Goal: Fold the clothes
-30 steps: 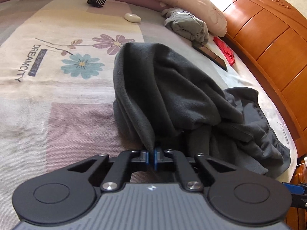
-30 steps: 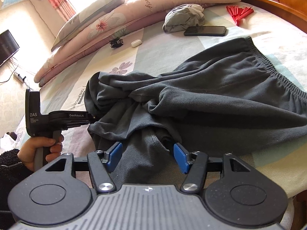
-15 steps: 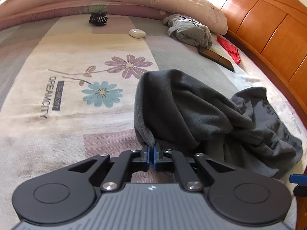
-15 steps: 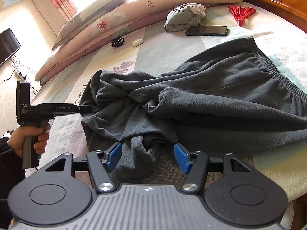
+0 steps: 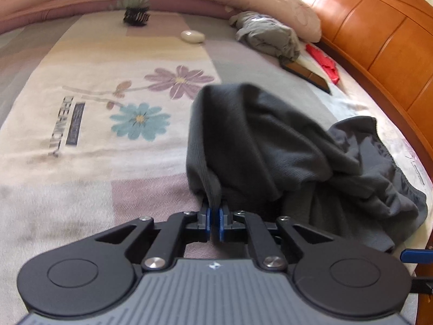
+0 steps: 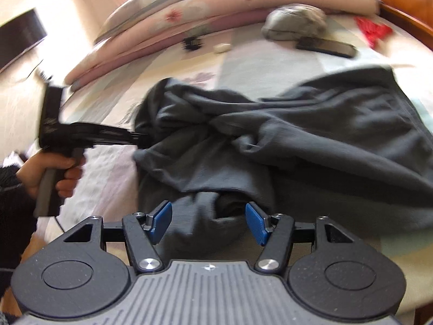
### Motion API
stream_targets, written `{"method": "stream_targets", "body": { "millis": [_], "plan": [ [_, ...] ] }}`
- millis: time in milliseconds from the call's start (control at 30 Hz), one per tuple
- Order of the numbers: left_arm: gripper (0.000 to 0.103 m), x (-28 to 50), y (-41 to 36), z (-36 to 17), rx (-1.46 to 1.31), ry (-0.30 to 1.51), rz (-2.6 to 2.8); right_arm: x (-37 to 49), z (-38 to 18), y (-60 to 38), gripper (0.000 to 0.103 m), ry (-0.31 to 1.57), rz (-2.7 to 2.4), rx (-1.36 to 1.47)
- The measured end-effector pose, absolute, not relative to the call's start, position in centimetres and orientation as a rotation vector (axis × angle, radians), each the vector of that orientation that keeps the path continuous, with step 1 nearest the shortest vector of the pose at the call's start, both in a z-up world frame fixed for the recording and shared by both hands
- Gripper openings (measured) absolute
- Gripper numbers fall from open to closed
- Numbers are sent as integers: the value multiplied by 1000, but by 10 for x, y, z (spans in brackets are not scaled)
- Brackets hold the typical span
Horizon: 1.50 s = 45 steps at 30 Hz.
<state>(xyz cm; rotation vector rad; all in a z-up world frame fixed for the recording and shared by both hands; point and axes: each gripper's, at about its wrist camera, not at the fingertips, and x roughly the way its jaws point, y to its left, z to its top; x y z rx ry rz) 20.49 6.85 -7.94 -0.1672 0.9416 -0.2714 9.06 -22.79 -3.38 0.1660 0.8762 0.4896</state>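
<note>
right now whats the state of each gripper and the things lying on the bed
left gripper: jaws shut on a fold of the dark grey fleece garment
right gripper: jaws open, cloth bunched between them
dark grey fleece garment: crumpled, unfolded, one end pulled up
light grey bundled cloth: balled up by the pillow
black flat phone: lying flat, screen dark
red folding fan: closed, lying flat

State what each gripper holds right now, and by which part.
The left gripper is shut on a bunched fold of the dark grey garment at its near edge. The right gripper is open around the cloth and grips nothing.
</note>
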Motion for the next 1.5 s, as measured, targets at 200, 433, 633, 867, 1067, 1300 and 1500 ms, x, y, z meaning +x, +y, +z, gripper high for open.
{"method": "stream_targets", "body": {
  "millis": [200,433,633,867,1067,1300,1500],
  "plan": [
    [15,212,75,-88,-232,953,-294,104,-30,-176,60,802,604,-64],
    [19,218,70,-90,-230,953,-333,131,-56,-103,43,764,681,-400],
    [19,217,70,-90,-216,954,-341,140,-63,-95,5,779,675,-453],
    [19,214,60,-85,-155,951,-317,113,-34,-156,3,793,634,-416],
    [19,203,54,-82,-126,963,-307,96,-32,-215,1,847,541,-388],
    [22,194,59,-84,-180,959,-287,81,-34,-237,3,862,570,-275],
    [44,196,59,-89,-218,916,-309,70,-28,-228,9,817,656,-202]
  ]
}}
